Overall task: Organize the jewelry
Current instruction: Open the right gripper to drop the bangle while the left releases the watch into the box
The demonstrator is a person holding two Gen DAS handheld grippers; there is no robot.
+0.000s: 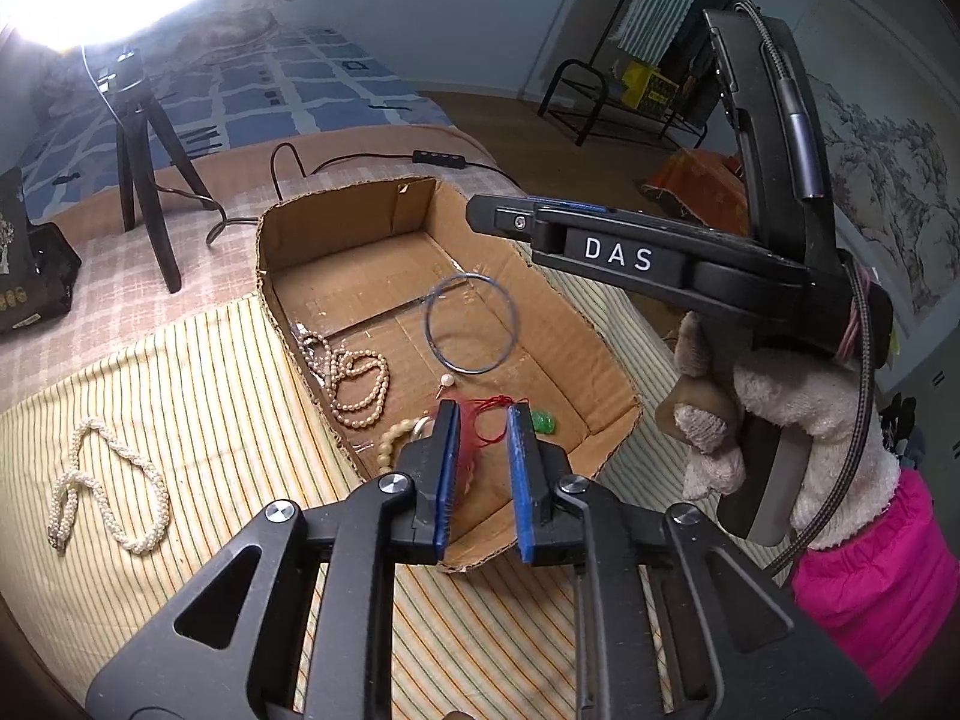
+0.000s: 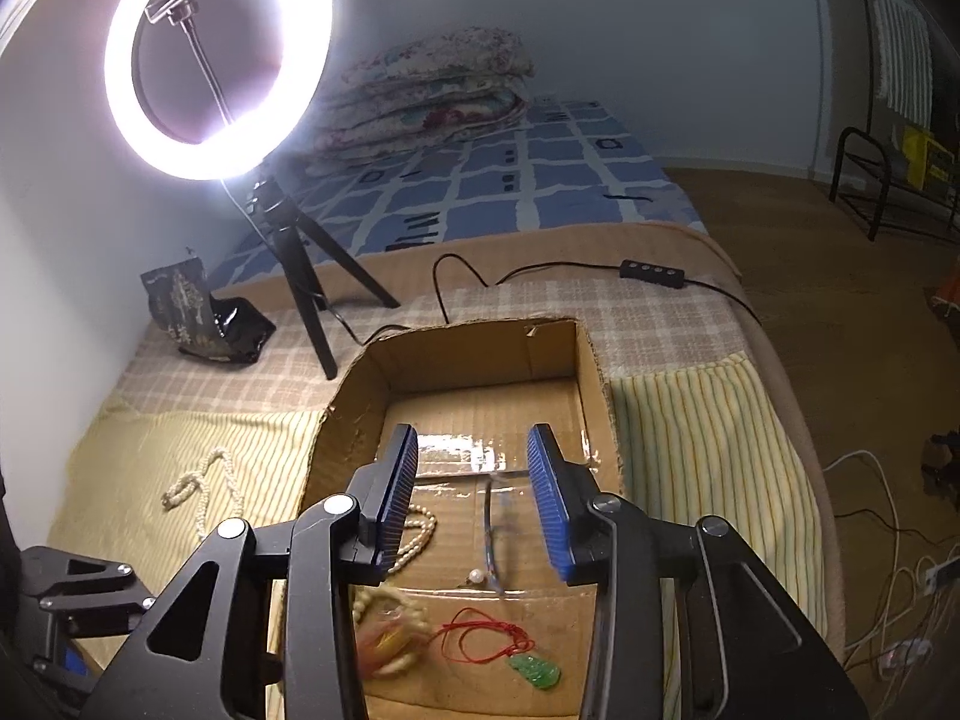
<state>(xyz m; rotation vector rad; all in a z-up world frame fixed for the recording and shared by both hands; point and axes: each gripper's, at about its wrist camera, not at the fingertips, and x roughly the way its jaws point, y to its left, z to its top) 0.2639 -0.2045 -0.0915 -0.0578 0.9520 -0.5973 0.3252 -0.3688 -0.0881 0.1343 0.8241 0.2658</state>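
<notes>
Jewelry lies mostly inside the cardboard box on the bed; one pearl necklace waits outside, left. Both my left tongs and right tongs are spread, holding nothing. Red cord may snag the beads.

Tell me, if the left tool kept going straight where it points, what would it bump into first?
Probably the red cord lying on the floor of the cardboard box; it shows right between the open left tool's tips, though depth is hard to judge.
</notes>
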